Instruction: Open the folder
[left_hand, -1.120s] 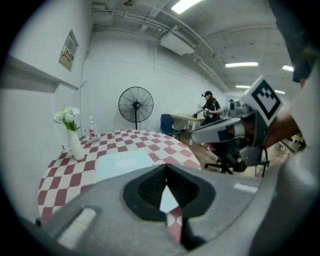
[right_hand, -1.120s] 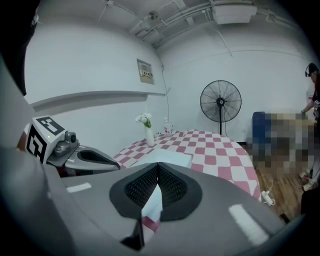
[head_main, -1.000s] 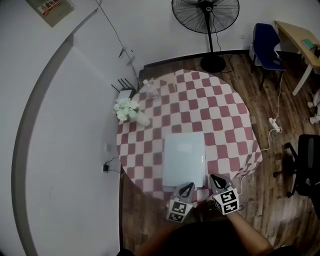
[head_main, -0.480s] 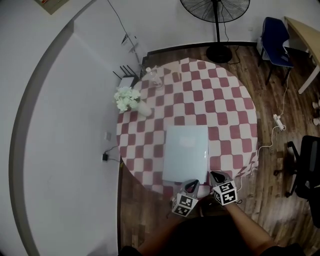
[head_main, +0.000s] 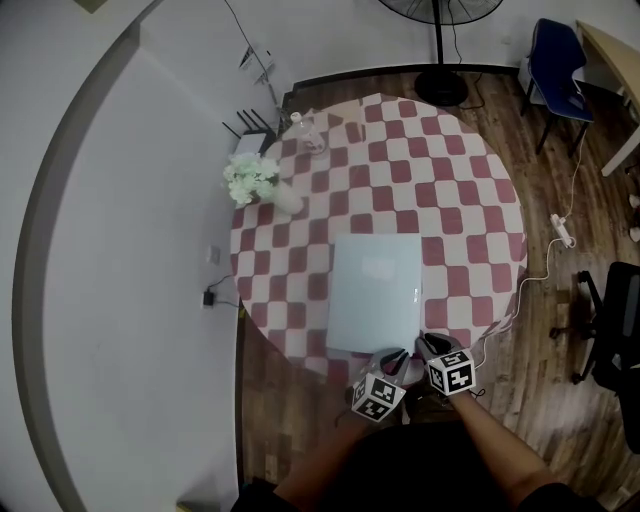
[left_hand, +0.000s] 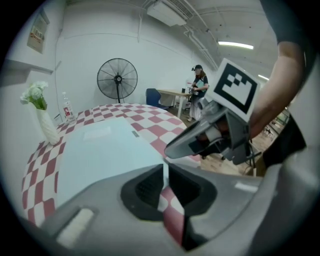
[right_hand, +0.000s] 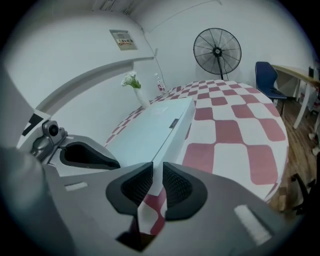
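Note:
A pale blue folder (head_main: 375, 292) lies shut and flat on the near half of the round checked table (head_main: 470, 200). Both grippers hang side by side at the table's near edge, just short of the folder's near right corner. My left gripper (head_main: 398, 356) is opening; a narrow gap shows between its pads, with only tablecloth behind it (left_hand: 166, 169). My right gripper (head_main: 424, 343) is opening too, and its gap lines up with the folder's right edge (right_hand: 157, 171). Neither holds anything. The folder (left_hand: 100, 147) (right_hand: 150, 125) stretches away ahead of both.
A white vase of flowers (head_main: 262, 190) and a clear bottle (head_main: 305, 135) stand at the table's far left. Around the table are a fan's base (head_main: 440, 88), a blue chair (head_main: 555, 50), a black office chair (head_main: 615, 320) and a power strip (head_main: 560, 230). A person (left_hand: 198, 85) stands far back.
Both grippers have come down and closer to the folder's near edge. Their jaws have parted a little. The folder has not moved.

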